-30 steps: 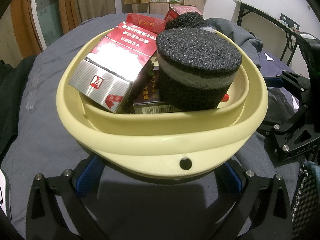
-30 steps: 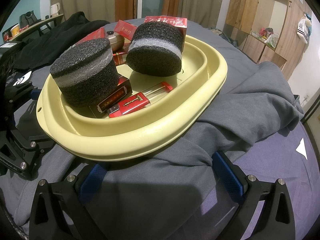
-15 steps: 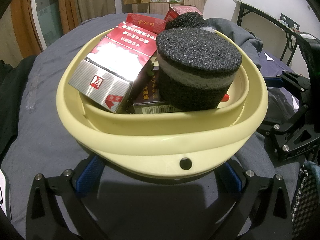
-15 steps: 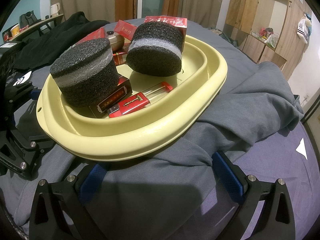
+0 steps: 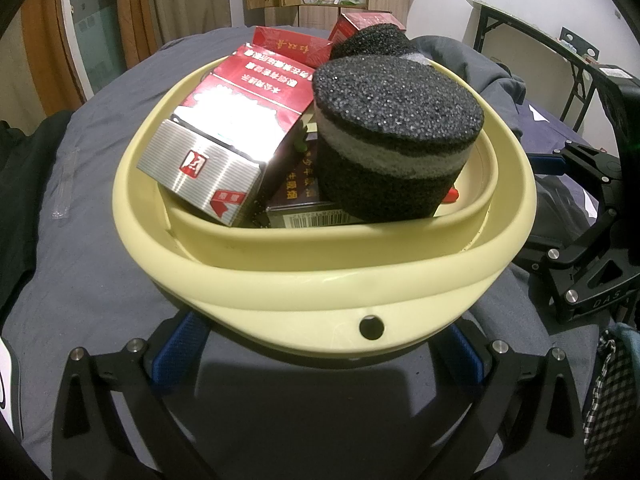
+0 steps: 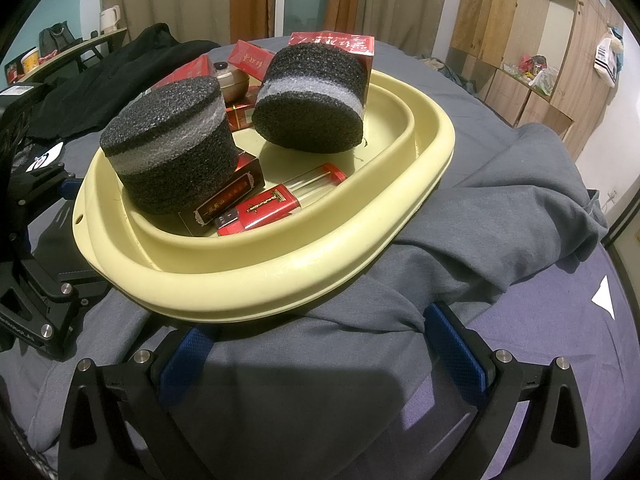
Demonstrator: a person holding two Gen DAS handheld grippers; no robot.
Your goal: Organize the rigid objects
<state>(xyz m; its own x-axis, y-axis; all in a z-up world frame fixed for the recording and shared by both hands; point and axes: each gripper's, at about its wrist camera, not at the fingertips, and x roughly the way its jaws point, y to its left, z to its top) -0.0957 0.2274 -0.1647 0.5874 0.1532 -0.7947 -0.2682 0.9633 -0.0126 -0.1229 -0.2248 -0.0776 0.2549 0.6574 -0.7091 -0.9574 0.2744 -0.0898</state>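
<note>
My left tongs (image 5: 320,354) stand wide open and empty on the grey bedcloth (image 5: 100,280), their blue ribbed pads tucked partly out of sight under the near lip of the yellow basin (image 5: 320,292). My right tongs (image 6: 320,340) gape just as wide, holding nothing, at the basin's side where the crumpled grey cloth is bunched against its rim. The basin is smooth, rounded plastic with a small hole in its lip. Inside, nearest that hole, sits a coarse black foam cylinder (image 5: 396,136) with a grey band, hiding most of a dark box under it. Beside it leans a glossy red-and-silver carton (image 5: 232,128), glare washing out its print. Beyond, a second foam cylinder (image 6: 312,96) tilts against a red box (image 6: 332,42).
</note>
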